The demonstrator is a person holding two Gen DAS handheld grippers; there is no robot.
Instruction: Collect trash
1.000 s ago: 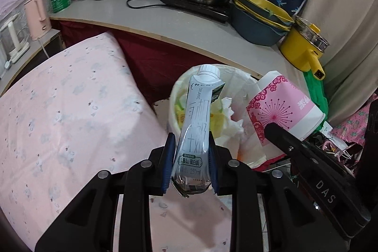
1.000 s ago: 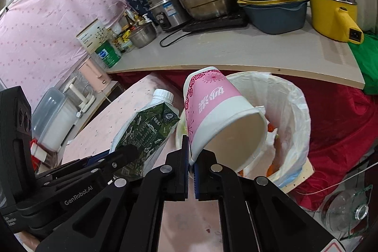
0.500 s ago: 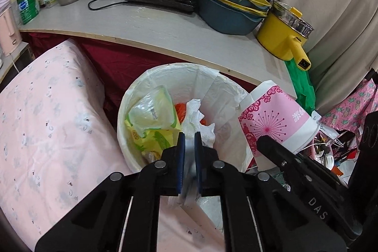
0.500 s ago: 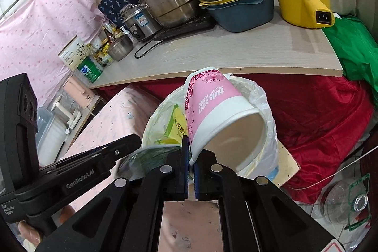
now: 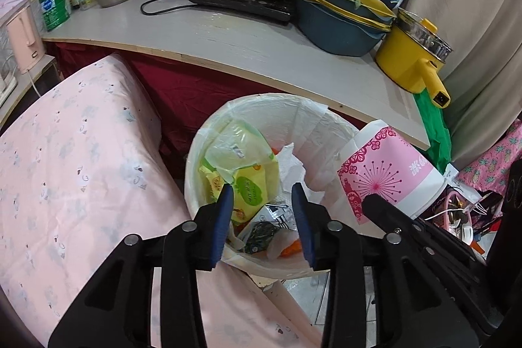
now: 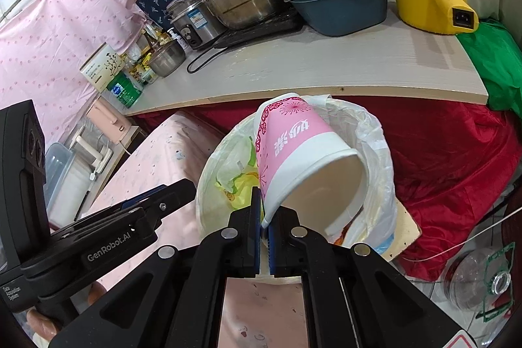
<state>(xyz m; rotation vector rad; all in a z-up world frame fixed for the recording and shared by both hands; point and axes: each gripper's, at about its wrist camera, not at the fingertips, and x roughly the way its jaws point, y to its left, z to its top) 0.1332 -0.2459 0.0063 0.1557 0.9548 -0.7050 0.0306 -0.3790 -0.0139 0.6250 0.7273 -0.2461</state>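
Although the left gripper point(image 5: 262, 194) hangs right over the bin point(image 5: 208, 145), its blue pads stand spread apart with nothing between them. Seen from the left wrist, the white-lined bin sits directly below and ahead of the fingers, holding a yellow-green wrapper point(image 5: 241, 165), crumpled white tissue point(image 5: 292, 165), a dark printed carton point(image 5: 261, 232) near the bottom and something orange that is too small to name. The pink and white paper cup point(image 5: 388, 175) shows at the right, just beside the bin's rim and partly over it, carried by the right gripper point(image 5: 368, 201).

From the right wrist, the right gripper point(image 6: 265, 217) is pressed together on the cup point(image 6: 293, 145), pinching the thin wall at its rim. The cup lies tilted, its long axis running away from the fingers toward the shelf, bottom end far and up, open mouth near and turned to the right (it looks empty inside). It hangs above the bin point(image 6: 375, 126), between the fingers and the far rim, so the right hand is plainly the one placed to let it go. My guess is that the drop is the step in hand: the cup seems well enough over the liner to fall inside, though its mouth leans toward the right edge, where the bag point(image 6: 381, 201) sags outward.
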